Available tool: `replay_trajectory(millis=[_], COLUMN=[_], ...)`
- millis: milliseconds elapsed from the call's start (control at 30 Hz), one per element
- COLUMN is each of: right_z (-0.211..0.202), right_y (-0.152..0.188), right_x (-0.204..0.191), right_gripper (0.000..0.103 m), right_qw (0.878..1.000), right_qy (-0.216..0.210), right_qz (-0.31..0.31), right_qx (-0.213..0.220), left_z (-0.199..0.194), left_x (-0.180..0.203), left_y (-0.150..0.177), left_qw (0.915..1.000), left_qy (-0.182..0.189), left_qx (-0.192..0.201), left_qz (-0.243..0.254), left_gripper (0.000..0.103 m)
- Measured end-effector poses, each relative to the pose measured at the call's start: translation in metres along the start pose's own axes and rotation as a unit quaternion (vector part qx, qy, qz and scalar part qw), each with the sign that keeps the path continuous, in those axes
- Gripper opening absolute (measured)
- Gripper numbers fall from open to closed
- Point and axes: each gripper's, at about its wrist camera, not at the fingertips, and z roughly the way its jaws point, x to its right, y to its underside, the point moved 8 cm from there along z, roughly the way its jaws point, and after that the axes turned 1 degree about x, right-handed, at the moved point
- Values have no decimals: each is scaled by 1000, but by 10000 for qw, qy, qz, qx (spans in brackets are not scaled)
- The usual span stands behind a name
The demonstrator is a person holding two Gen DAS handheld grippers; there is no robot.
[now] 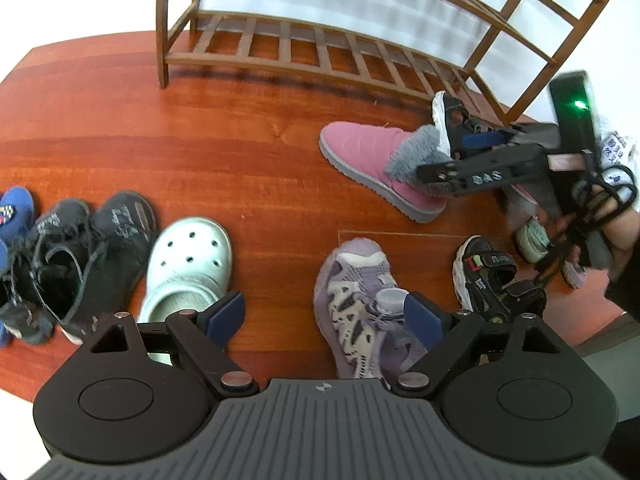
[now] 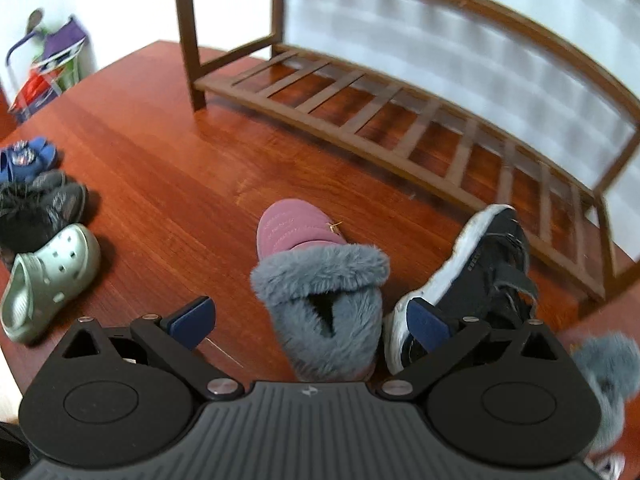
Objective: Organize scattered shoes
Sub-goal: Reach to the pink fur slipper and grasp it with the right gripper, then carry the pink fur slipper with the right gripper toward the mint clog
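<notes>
Shoes lie scattered on the wooden floor (image 1: 240, 152) before the rack (image 2: 400, 120). Left gripper (image 1: 324, 316), jaws wide and empty, hovers by a purple sneaker (image 1: 360, 312) at lower centre; only the right gripper's (image 2: 312, 324) view shows its spread jaws straddling a pink boot (image 2: 316, 280).
</notes>
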Motion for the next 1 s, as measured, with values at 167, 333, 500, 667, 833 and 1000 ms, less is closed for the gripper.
replay_trajectory(millis=[167,333,500,667,833,1000], right_z=[29,53,74,86,79,61], right_y=[-4,-9,-12,-10,-9,-9], right_x=[8,12,11,12,8,5], right_gripper=[102,102,102,84,76,75], right_qw=[9994,9984,9977,9975,9984,9993], right_qy=[-141,-266,-282,-419,-367,-319], right_qz=[-282,-434,-536,-393,-247,-9], right_qx=[-149,-233,-297,-413,-341,-219], left_z=[2,1,-2,-6,-14,-18], left_x=[10,17,19,16,11,3], left_y=[8,14,18,23,22,15], left_qw=[9997,9986,9975,9963,9963,9977], left_qy=[-144,-327,-446,-525,-527,-375], left_qx=[0,43,97,102,106,175], left_qz=[-191,-410,-545,-671,-674,-546], left_gripper=[88,88,88,88,88,88])
